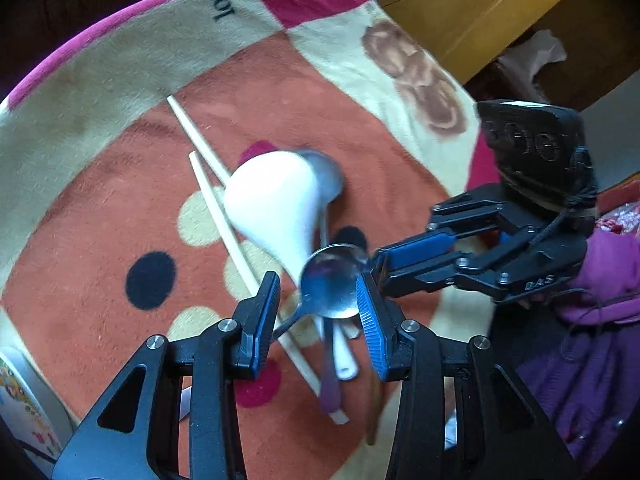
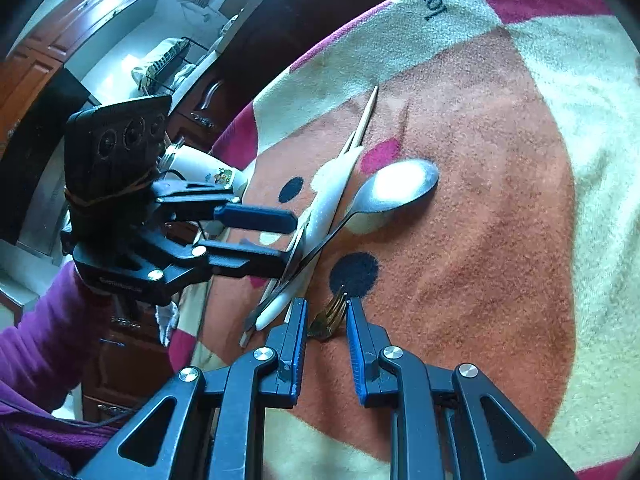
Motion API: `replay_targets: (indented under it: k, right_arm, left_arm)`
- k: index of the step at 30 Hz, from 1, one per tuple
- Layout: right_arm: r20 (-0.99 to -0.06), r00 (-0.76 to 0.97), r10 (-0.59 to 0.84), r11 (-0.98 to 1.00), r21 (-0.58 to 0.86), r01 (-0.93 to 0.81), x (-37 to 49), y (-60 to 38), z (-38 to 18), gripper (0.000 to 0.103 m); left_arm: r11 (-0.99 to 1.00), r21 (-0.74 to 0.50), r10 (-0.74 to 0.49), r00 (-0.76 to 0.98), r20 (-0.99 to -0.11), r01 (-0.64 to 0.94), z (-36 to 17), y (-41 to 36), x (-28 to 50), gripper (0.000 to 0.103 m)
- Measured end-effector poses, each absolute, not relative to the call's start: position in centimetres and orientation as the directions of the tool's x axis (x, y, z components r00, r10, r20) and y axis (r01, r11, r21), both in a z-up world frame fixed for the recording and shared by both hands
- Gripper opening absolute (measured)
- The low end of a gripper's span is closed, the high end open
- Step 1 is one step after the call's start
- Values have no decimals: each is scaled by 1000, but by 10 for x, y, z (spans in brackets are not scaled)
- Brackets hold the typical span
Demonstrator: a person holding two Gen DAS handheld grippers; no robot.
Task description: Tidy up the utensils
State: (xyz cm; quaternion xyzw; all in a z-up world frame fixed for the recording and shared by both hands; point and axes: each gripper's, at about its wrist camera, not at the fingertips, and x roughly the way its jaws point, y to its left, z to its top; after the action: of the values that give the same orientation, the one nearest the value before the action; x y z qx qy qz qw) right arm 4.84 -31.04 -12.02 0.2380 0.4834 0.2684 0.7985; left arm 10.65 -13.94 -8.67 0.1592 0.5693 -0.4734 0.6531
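Observation:
On a patterned blanket (image 1: 100,168) lie two pale chopsticks (image 1: 212,204), a white ceramic spoon (image 1: 276,204) and a metal spoon (image 2: 400,188) beside it. My left gripper (image 1: 320,292) holds a second metal spoon (image 1: 332,284) by its bowl edge between its blue pads, lifted above the pile. My right gripper (image 2: 326,314) is closed on a brass-coloured fork (image 2: 330,316), tines pointing away over a black dot. The right gripper also shows in the left wrist view (image 1: 372,268), close to the held spoon's bowl.
The blanket (image 2: 520,200) covers the whole work surface. A yellow wooden panel (image 1: 460,4) stands beyond its far edge. A white patterned cup (image 2: 204,172) sits at the blanket's left edge behind the left gripper. Dark cabinets lie to the left.

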Motion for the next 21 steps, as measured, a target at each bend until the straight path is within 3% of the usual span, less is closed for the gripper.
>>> replay_targets:
  k: [4,11,14,21]
  right_arm:
    - [-651,383,655,749,626,-217,45,-307,-119,18]
    - [-674,427,602,794,561,-234,38,-296,-115,18]
    - [-695,459,553,829,516,-217,39,-293,-115,7]
    - [-710,526,467,879,435,-194,51,-286,-107,6]
  left_arm:
    - [546,-349,-452,-82,-888,761,-90,-138,96,40]
    - [768,-285,-452,170,-876,573,-89,-129,90,40]
    - [819,-262,-430,243,-870,511,-90,-128,91,40]
    - [880,-272,-400,298,-867,389,-83,-111,109,40]
